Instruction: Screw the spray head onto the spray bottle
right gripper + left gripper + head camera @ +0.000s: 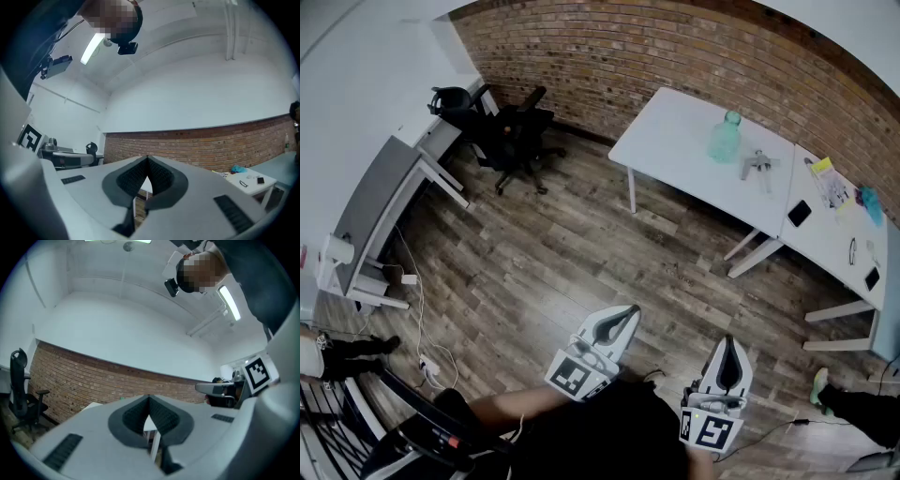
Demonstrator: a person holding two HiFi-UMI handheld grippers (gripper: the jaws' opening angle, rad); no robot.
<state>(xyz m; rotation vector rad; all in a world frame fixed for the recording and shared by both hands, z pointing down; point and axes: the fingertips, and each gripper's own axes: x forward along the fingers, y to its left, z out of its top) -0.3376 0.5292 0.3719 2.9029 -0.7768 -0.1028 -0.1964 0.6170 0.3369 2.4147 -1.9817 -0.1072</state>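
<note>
A pale green spray bottle [725, 137] stands on the white table [675, 141] far ahead, with the grey spray head [757, 166] lying just to its right. Both grippers are held low and close to the person, well away from the table. My left gripper [630, 313] is shut with nothing between its jaws, and my right gripper [729, 343] is shut and empty too. In the left gripper view the jaws [149, 399] meet at the tip; in the right gripper view the jaws [147, 161] do the same. Both point level toward the brick wall.
A second white table [839, 234] at the right carries a phone [800, 213], papers [831, 183] and small items. A black office chair [517, 136] stands at the back left beside a grey desk [384, 202]. Wood floor lies between me and the tables. Cables [427, 361] trail at the left.
</note>
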